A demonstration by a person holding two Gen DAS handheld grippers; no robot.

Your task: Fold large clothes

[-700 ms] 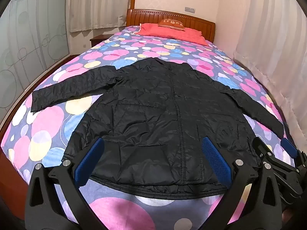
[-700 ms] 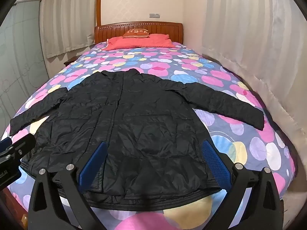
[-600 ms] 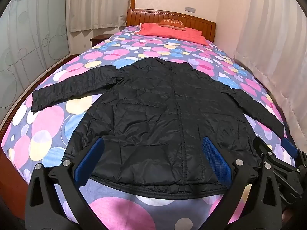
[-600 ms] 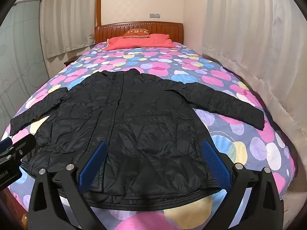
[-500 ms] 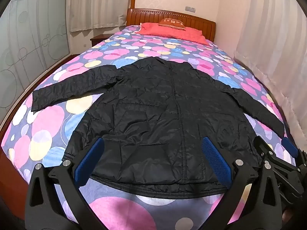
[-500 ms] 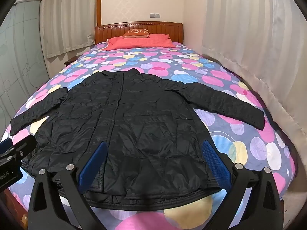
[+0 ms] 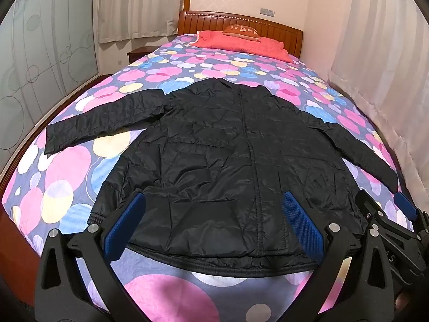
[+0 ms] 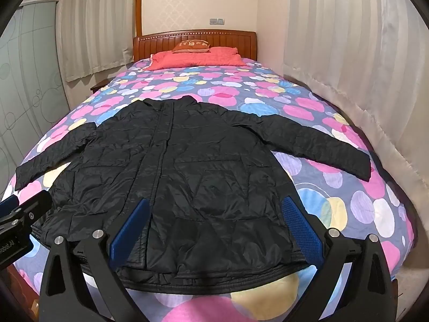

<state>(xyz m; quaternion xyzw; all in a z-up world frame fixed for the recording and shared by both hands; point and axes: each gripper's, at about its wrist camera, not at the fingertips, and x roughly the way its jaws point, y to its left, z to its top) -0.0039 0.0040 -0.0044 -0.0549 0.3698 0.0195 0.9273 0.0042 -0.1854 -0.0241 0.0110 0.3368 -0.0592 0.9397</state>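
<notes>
Left wrist view: a black padded jacket (image 7: 228, 166) lies flat, front up, on a bed (image 7: 67, 187) covered with a spread of pink, blue and yellow circles. Both sleeves stretch out sideways, the collar points toward a wooden headboard (image 7: 241, 22), and the hem lies near the foot of the bed. The left claw (image 7: 214, 226) hovers above the hem with its blue-padded fingers spread wide, holding nothing. The right claw (image 7: 386, 209) shows at the lower right edge, above the jacket's right hem corner. A red pillow (image 7: 241, 44) rests by the headboard.

Right wrist view: the same jacket (image 8: 187, 177) fills the middle of the bed (image 8: 362, 201). The right claw (image 8: 214, 226) hangs over the hem, fingers spread apart and empty. The left claw (image 8: 16, 209) pokes in at the left edge, near the left hem corner. Pale curtains (image 8: 348, 53) hang along the right side.
</notes>
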